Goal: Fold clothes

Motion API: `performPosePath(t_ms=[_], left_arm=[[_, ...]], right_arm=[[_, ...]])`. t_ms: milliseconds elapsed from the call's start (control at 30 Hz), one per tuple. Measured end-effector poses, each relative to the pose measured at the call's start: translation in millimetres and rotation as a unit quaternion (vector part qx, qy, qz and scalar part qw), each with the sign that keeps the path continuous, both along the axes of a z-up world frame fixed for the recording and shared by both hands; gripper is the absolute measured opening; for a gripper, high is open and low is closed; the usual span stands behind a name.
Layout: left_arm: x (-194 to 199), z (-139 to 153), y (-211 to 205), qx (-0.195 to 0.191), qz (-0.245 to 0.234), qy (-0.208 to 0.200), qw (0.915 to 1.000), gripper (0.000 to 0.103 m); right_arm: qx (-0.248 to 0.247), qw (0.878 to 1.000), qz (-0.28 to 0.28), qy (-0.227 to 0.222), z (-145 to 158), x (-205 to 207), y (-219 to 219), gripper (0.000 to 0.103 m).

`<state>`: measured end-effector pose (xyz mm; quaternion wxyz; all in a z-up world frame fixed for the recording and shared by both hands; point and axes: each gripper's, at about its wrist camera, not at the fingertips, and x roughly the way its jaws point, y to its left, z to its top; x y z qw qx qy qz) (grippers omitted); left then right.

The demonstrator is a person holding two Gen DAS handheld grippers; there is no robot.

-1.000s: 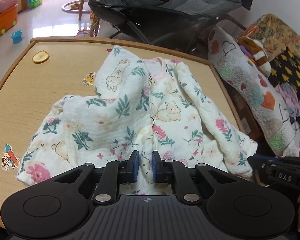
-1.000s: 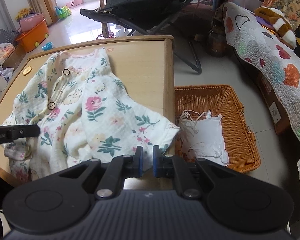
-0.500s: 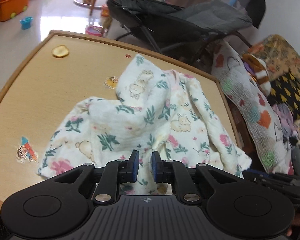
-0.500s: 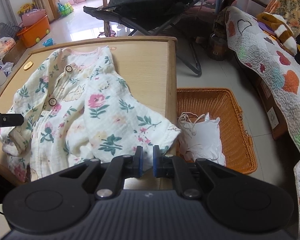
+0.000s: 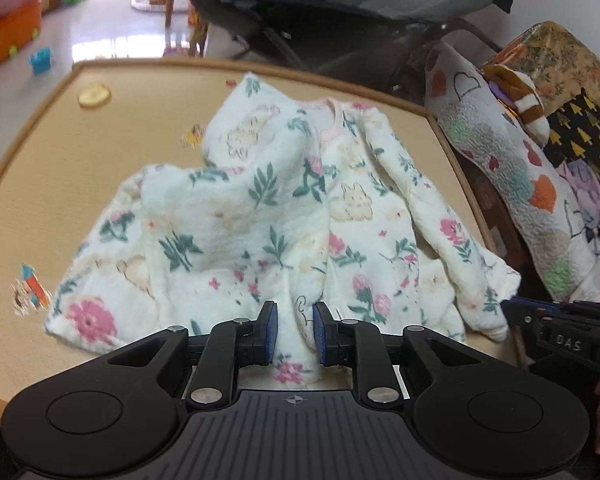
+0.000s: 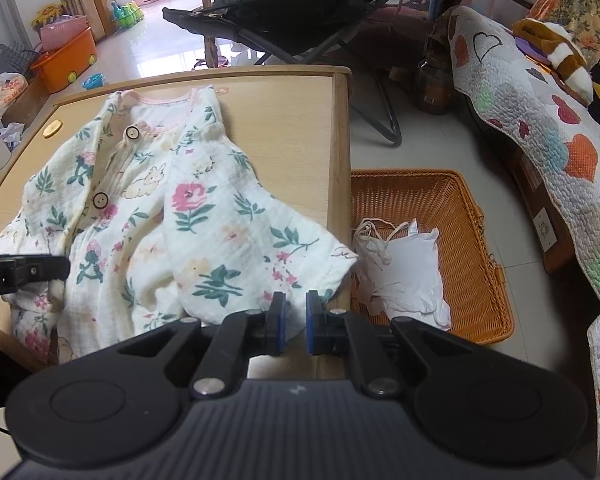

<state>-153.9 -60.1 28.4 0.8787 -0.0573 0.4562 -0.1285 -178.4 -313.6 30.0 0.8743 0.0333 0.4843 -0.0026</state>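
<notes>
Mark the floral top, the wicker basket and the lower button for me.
floral top [image 6: 220, 240]: right wrist view, on its sleeve.
wicker basket [image 6: 472, 216]: right wrist view, on its right wall.
lower button [image 6: 100, 200]: right wrist view, on its face.

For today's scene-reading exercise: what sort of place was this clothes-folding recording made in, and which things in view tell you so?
Most likely a family living room with a small child. A floral baby garment lies on a wooden table, toys and an orange toy bin sit on the tiled floor, and a heart-patterned quilt drapes a seat beside a wicker basket.
</notes>
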Motion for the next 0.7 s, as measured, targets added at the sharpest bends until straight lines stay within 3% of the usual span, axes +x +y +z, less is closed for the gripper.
performPosePath(t_ms=[200, 433, 500, 700], left_arm=[[4.8, -2.8, 3.7, -0.021, 0.028, 0.016, 0.9993, 0.023], [4.4, 0.2, -2.4, 0.010, 0.033, 0.013, 0.9993, 0.023], [3.6, 0.4, -1.3, 0.005, 0.035, 0.010, 0.9993, 0.015], [0.5, 1.4, 3.3, -0.016, 0.031, 0.002, 0.9994, 0.007]], right_arm=[[0.000, 1.000, 0.001, 0.004, -1.2, 1.1, 0.6, 0.009], [0.002, 1.000, -0.001, 0.009, -3.1, 2.3, 0.1, 0.009], [0.001, 1.000, 0.000, 0.010, -3.2, 2.7, 0.4, 0.009], [0.002, 1.000, -0.001, 0.010, -3.4, 2.6, 0.0, 0.009]])
